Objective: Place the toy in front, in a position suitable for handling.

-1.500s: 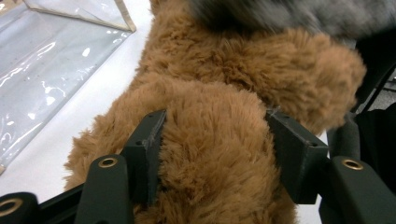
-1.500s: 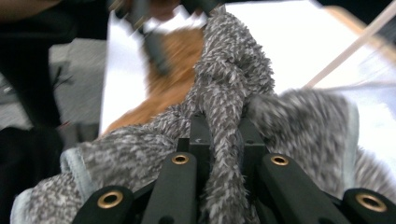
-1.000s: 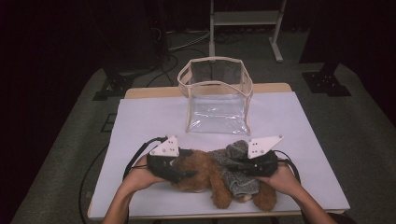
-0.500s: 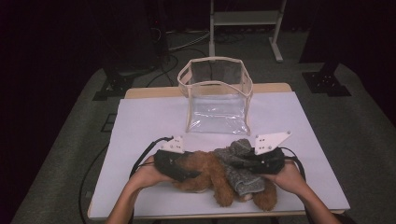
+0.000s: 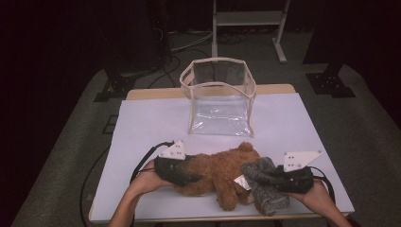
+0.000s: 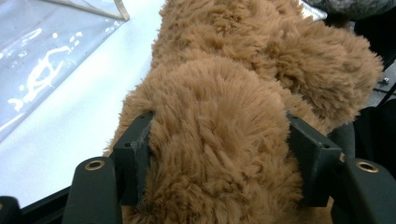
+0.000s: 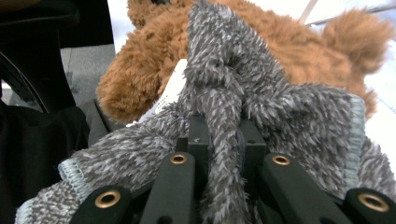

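Two grippers meet over a fluffy brown plush teddy bear lying between them: left gripper clamped around its furry limb, right gripper pinching a fuzzy grey knitted cloth draped against the bear's near side.

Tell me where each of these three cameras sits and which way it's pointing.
High view: above the person's side of the table, facing forward and down; both forearms, the left claw and right claw show, with a clear bag beyond.
Left gripper view: rides the left claw, looking along its jaws, closed around the brown teddy bear.
Right gripper view: rides the right claw, jaws pinching the grey scarf.
All three views share the bear.
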`<state>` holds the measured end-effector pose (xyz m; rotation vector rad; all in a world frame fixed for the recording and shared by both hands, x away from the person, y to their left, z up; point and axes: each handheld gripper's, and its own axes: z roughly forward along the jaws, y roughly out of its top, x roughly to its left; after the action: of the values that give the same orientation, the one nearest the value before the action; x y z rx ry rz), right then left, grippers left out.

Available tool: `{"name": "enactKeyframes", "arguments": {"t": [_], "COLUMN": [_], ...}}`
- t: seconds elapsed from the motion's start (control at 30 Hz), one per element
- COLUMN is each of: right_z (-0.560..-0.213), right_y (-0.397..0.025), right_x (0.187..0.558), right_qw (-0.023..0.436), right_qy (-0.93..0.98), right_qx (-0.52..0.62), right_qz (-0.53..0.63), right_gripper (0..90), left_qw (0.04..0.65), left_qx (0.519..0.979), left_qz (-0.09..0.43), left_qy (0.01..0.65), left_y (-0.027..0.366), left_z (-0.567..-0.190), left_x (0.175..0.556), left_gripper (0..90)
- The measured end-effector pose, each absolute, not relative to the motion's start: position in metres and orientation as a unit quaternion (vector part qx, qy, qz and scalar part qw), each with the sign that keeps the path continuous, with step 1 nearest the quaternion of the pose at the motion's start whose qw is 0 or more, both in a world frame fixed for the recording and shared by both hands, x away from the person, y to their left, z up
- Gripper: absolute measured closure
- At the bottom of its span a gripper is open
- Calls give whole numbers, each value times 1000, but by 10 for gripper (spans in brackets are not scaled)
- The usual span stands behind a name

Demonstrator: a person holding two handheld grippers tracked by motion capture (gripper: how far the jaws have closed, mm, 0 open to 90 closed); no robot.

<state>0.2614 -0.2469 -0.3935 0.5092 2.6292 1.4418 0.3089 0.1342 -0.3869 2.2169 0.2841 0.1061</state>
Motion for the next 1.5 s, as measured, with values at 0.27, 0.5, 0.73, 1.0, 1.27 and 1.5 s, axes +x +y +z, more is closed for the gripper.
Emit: {"name": "enactKeyframes", "arguments": {"t": [0.27, 0.5, 0.73, 1.0, 1.27, 1.5], "right_z": [-392, -380, -349, -362, -383, -391], "right_y": [-217, -190, -182, -165, -207, -212], "right_x": [279, 313, 325, 344, 313, 306], "right_qw": [63, 72, 85, 45, 31, 33], "right_qy": [869, 877, 869, 892, 870, 861], "right_qx": [137, 117, 99, 101, 134, 144], "right_qz": [471, 460, 478, 437, 473, 487], "right_gripper": [791, 792, 790, 803, 813, 812], "left_qw": [441, 446, 441, 430, 406, 399], "left_qx": [885, 879, 885, 893, 902, 907], "left_qz": [56, 71, 87, 112, 142, 126], "left_qy": [141, 150, 120, 77, 42, 46], "left_y": [157, 168, 149, 131, 106, 106], "left_z": [-389, -395, -394, -388, -375, -374], "left_x": [303, 294, 289, 292, 307, 313], "left_gripper": [327, 346, 364, 363, 355, 375]}}
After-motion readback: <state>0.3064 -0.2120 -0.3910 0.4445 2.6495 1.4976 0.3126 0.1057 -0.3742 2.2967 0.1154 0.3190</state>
